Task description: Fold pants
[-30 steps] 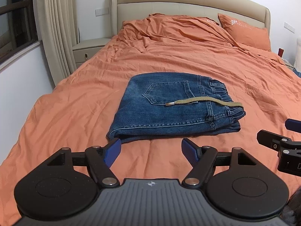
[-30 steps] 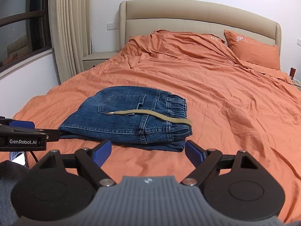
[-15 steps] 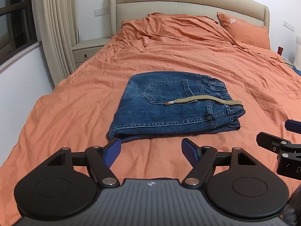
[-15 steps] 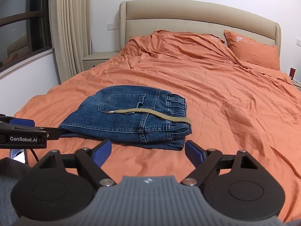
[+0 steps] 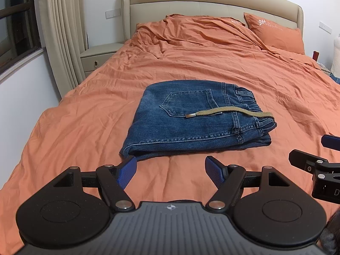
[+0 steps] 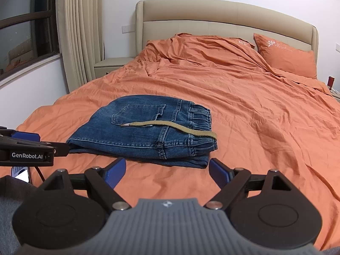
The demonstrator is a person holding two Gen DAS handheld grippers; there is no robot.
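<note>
Pants (image 5: 191, 119) lie folded on the orange bed (image 5: 85, 110), drawstring (image 5: 229, 112) across them, while left gripper (image 5: 171, 171) and right gripper (image 6: 166, 173) hover nearby, jaws apart.

Both wrist views face the headboard (image 5: 210, 2) from near the bed's foot, sharing the pants (image 5: 191, 119).
</note>
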